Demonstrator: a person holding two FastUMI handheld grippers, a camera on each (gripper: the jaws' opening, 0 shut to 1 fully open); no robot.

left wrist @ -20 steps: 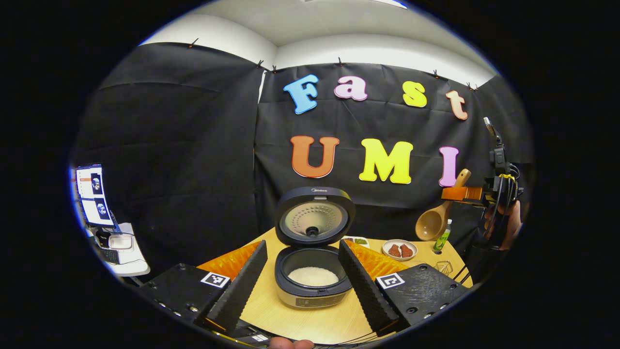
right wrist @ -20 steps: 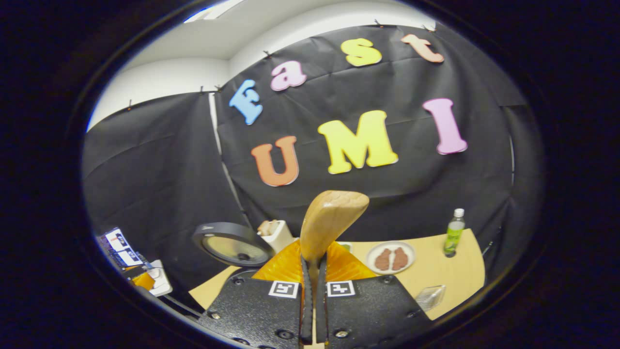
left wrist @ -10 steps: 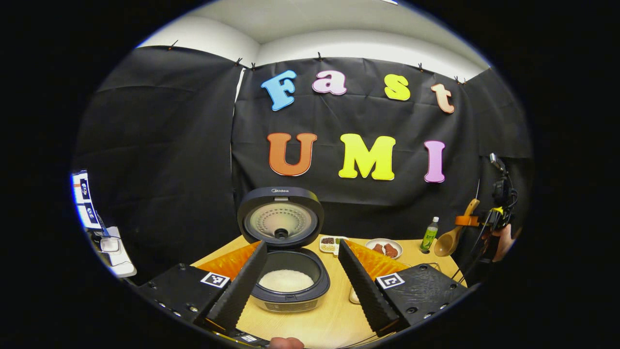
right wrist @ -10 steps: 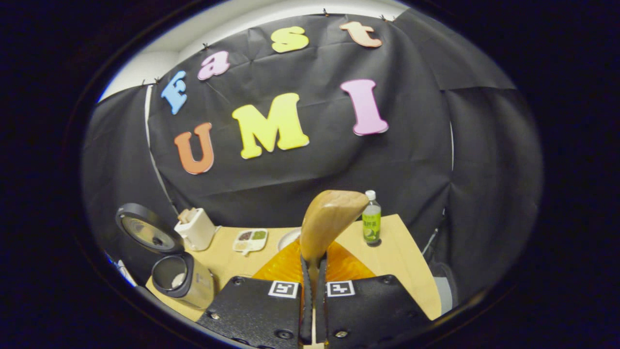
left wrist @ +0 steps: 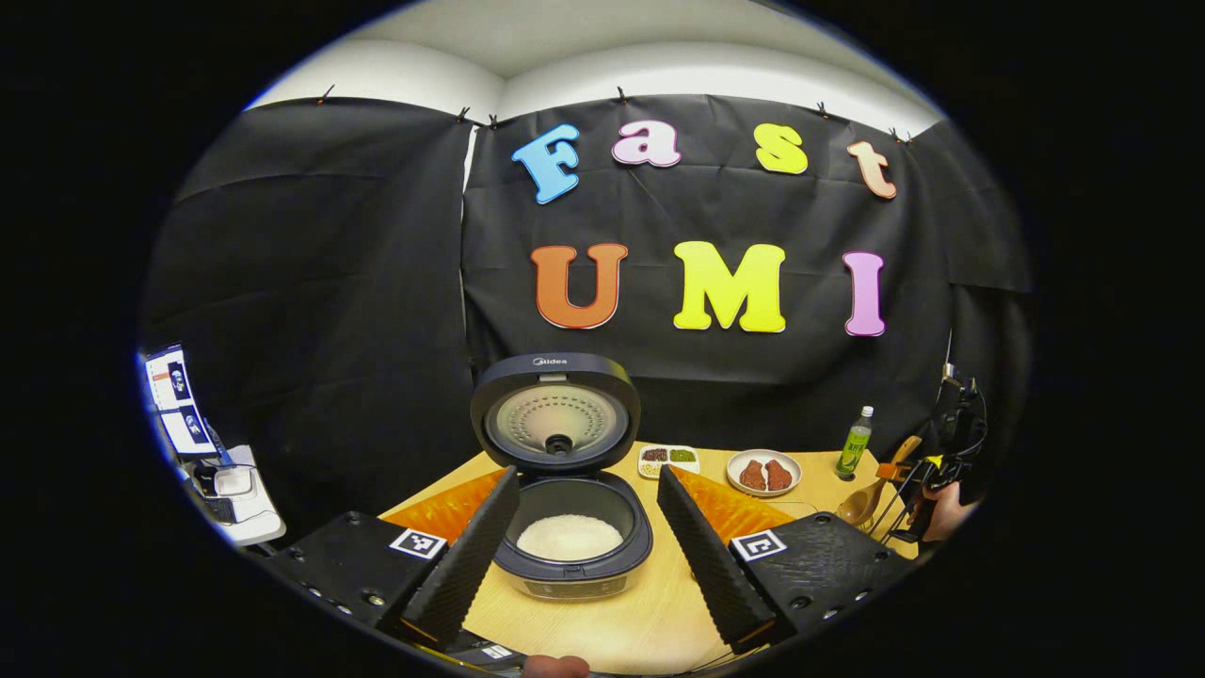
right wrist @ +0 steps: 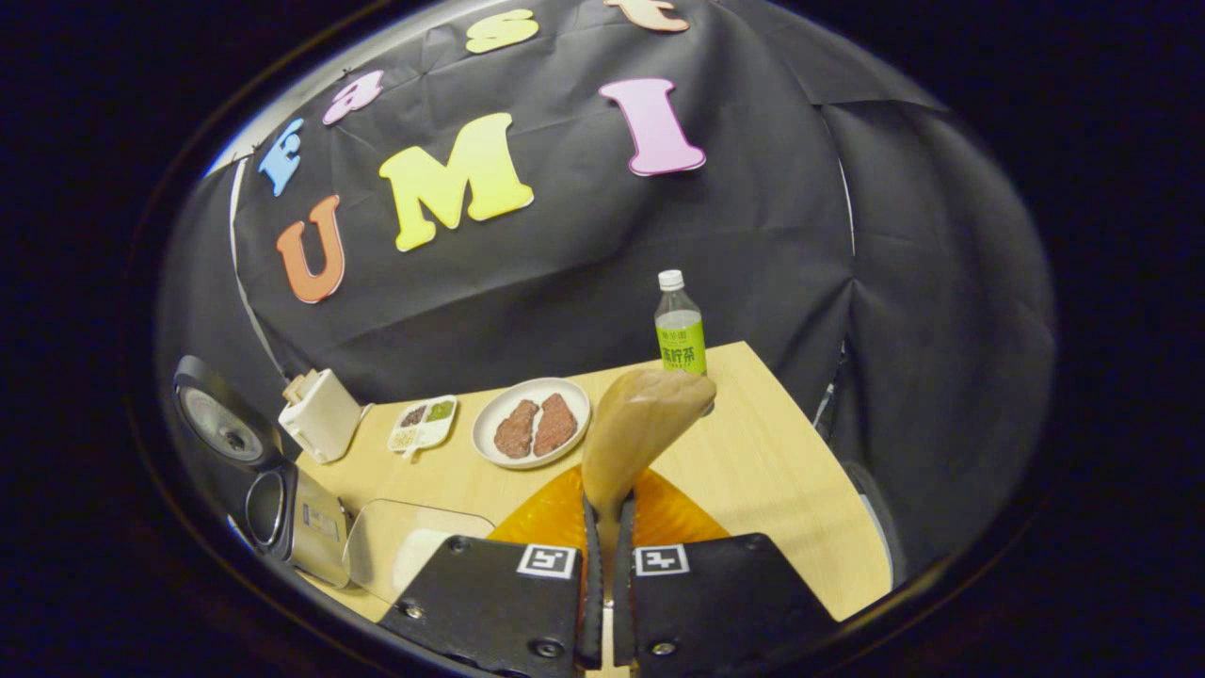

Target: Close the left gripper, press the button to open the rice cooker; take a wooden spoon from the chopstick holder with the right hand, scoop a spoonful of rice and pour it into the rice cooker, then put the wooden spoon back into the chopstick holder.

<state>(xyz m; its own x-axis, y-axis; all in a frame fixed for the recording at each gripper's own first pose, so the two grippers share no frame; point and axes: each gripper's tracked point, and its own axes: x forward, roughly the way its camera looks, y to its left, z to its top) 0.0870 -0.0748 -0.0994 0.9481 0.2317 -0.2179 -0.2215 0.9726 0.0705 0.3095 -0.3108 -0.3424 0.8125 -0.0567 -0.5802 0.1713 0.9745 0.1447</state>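
The rice cooker (left wrist: 572,556) stands open on the wooden table, lid (left wrist: 555,414) upright, with white rice in its pot. My left gripper (left wrist: 588,474) is open just in front of it, one finger on each side of the pot, holding nothing. My right gripper (right wrist: 608,508) is shut on the wooden spoon (right wrist: 640,424), whose bowl points forward over the table. In the left gripper view that gripper (left wrist: 906,473) and the spoon (left wrist: 859,506) are low at the table's right end. The white chopstick holder (right wrist: 320,428) stands behind the cooker (right wrist: 287,513).
A clear container (right wrist: 414,556) with something white in it lies between the cooker and my right gripper. A plate of meat (right wrist: 532,431), a small divided dish (right wrist: 424,424) and a green bottle (right wrist: 680,330) stand toward the back. The table edge (right wrist: 847,527) runs along the right.
My right gripper has swung right and down with the spoon, from high above the table to just over its right part. The left gripper has drawn back a little and stays open.
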